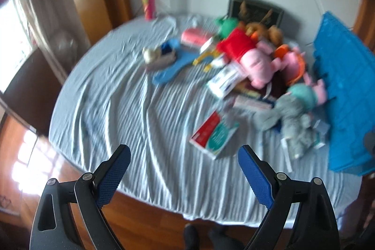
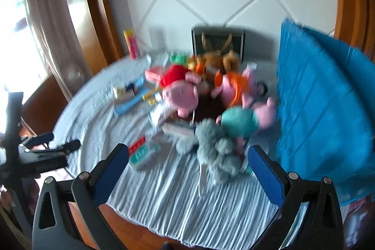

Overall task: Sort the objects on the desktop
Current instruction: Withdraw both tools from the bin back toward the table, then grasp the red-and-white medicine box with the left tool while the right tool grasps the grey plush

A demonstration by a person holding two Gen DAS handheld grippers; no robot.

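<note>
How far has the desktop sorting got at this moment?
Nothing looks sorted yet: plush toys, boxes and small items lie in one heap on the striped cloth. In hand: nothing; left gripper and right gripper are open and empty, above the table's near edge. All the sorting remains.

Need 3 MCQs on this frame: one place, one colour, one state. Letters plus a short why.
1. The blue crate stands where on the table?
A. right edge
B. left edge
C. centre

2. Colour of the gripper's pads?
A. red
B. blue
C. white

3. State of the left gripper?
A. shut on a toy
B. shut, empty
C. open, empty

Key: A, the crate rises right of the toy pile; B, both pads show blue; C, fingers stand wide apart with only the striped cloth between.
</note>
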